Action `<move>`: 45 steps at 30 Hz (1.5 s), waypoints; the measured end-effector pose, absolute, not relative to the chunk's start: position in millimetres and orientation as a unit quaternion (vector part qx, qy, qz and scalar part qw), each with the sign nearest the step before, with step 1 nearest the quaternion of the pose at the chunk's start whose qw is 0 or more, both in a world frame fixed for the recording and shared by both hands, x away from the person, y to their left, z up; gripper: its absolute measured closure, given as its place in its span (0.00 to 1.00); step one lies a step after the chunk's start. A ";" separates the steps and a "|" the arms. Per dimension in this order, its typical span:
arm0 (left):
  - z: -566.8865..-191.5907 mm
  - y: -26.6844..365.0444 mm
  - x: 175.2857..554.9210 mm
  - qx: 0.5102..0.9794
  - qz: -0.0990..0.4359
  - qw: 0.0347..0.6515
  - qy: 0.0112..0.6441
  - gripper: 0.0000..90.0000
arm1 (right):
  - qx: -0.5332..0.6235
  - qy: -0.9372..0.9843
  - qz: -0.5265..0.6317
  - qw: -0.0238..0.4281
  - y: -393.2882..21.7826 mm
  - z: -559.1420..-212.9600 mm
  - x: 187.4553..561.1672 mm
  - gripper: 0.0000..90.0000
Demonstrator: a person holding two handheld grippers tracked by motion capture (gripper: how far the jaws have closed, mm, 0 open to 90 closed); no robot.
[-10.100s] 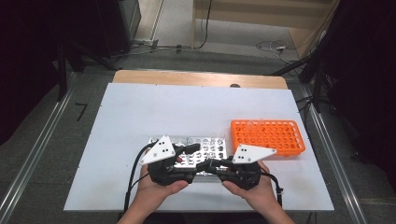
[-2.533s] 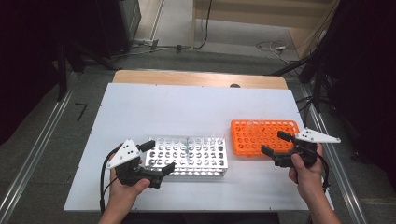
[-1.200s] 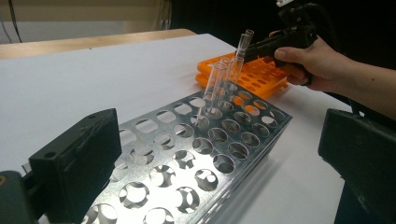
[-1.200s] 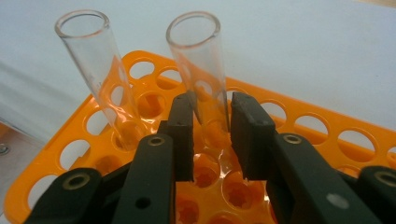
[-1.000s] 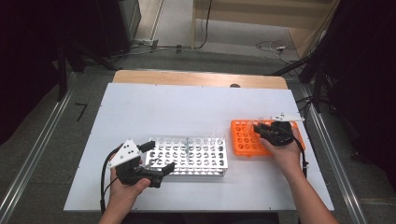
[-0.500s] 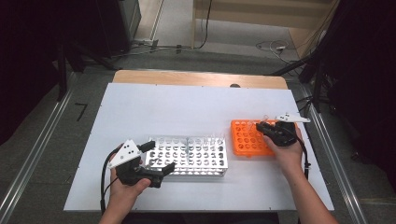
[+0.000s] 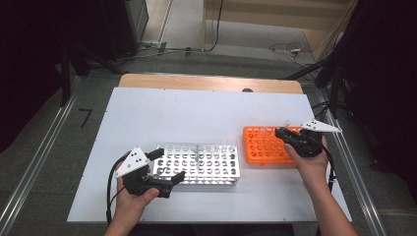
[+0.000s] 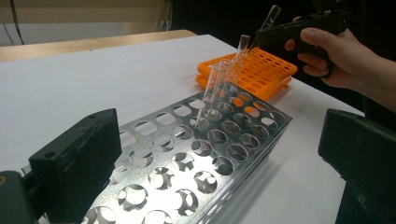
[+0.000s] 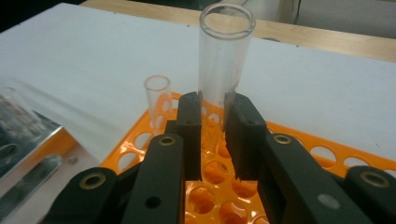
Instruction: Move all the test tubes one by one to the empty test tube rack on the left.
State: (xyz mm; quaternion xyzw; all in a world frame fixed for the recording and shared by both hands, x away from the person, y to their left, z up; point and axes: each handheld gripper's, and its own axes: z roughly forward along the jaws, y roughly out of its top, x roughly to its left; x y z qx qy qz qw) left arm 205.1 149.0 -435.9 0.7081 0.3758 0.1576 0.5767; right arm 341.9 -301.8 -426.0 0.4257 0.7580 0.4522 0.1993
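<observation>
Right gripper view: test tube (image 9: 223,60) upright.

left claw (image 7: 169,167): black body, white three-cornered plate with dark dots, black cable | right claw (image 9: 213,122): black jaws, brass-ringed screw holes, pale three-cornered plate | forearms: bare, no sleeves

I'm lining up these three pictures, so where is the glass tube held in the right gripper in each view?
High view: test tube far right, above the orange rack.
Left gripper view: top right.
Right gripper view: centre, upright between the jaws.
Shared landmark: orange rack.
</observation>
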 end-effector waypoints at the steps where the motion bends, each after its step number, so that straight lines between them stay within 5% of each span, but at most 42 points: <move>1: -435.8 148.9 205.0 0.708 0.158 0.577 0.376 0.00 | 0.423 0.758 0.455 0.197 -301.8 -424.5 339.1 0.82; 26: -431.7 141.9 202.8 0.713 0.160 0.578 0.363 0.00 | 0.300 0.789 0.516 0.143 -263.8 -393.6 255.3 0.82; 45: -424.6 130.3 198.2 0.718 0.156 0.583 0.346 0.00 | 0.238 0.817 0.517 0.090 -218.1 -397.2 227.5 0.82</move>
